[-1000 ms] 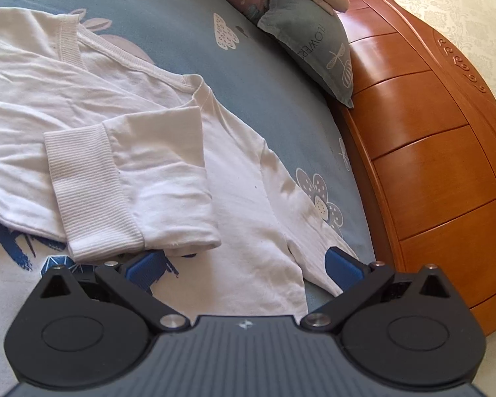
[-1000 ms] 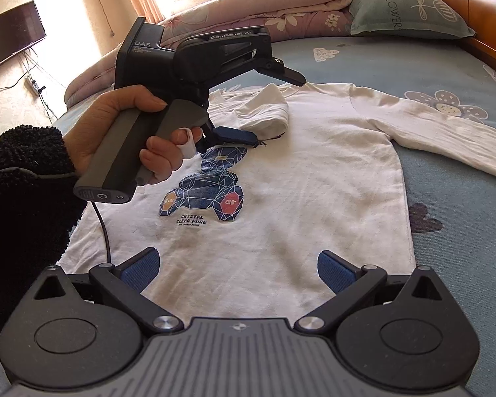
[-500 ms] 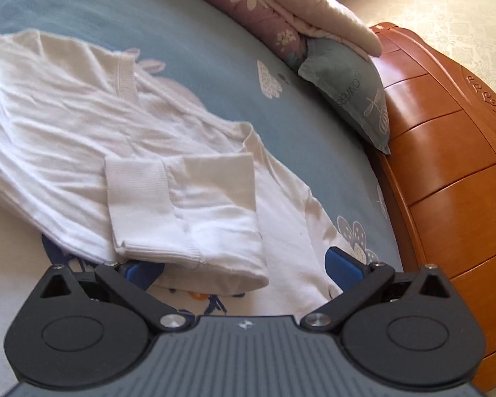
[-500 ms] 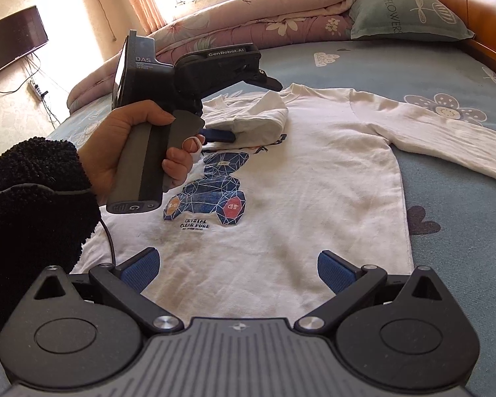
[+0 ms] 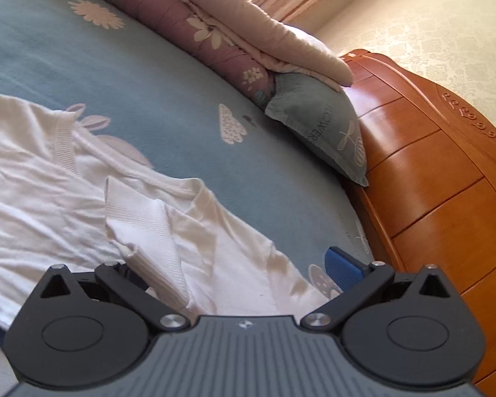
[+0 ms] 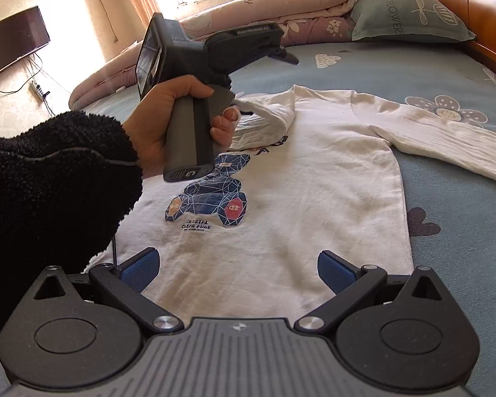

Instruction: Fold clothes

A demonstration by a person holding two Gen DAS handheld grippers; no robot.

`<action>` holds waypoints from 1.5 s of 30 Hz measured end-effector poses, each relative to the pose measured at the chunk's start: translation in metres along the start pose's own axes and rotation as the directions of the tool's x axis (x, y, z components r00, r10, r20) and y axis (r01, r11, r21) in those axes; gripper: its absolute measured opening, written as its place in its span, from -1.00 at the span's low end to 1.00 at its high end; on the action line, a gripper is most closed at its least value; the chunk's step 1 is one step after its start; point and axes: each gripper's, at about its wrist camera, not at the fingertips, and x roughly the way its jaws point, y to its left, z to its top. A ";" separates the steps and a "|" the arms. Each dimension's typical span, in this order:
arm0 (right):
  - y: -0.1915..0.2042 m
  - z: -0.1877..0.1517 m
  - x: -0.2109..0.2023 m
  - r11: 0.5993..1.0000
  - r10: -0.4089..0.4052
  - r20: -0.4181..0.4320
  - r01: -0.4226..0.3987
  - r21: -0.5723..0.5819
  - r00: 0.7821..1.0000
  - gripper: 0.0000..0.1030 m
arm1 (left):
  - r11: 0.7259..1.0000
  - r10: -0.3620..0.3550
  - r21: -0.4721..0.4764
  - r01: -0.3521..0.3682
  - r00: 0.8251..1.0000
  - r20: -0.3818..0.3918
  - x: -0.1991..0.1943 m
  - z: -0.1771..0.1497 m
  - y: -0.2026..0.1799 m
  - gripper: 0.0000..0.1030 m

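- The shirt (image 6: 281,205) lies flat, print up, on the bed (image 6: 396,66).
- Its left sleeve (image 6: 268,122) is folded in over the chest; the right sleeve (image 6: 446,139) is spread out. By my reckoning, the fold is barely begun.
- Left gripper (image 5: 244,264): wide open, cuff (image 5: 148,231) draped on one finger, not pinched.
- Right gripper (image 6: 238,269): wide open, empty, near the hem.
- Print reads "CRYSTAL CLEAR PURE"; pillow (image 6: 406,16) reads "FLOWERS".

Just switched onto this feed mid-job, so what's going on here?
A person is folding a white long-sleeved shirt spread on a bed. The left gripper is open, with the ribbed cuff of one sleeve draped over one finger, folded onto the chest. The right gripper hovers open over the hem. The other sleeve lies stretched out, unfolded.
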 end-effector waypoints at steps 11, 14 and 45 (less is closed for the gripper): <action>-0.001 0.002 0.001 1.000 -0.007 0.002 0.007 0.006 1.000 1.00 | 0.959 -0.113 0.226 0.169 0.964 -0.240 0.004 -0.016 -0.049 0.99; -0.001 0.004 0.003 1.000 -0.009 0.004 0.009 0.009 1.000 1.00 | 0.963 -0.058 0.245 0.111 0.975 -0.213 -0.023 -0.010 -0.031 0.99; 0.039 0.013 0.067 0.997 -0.049 -0.088 0.043 -0.071 0.995 1.00 | 0.702 0.585 0.308 -0.642 0.767 0.264 -0.169 0.020 0.184 1.00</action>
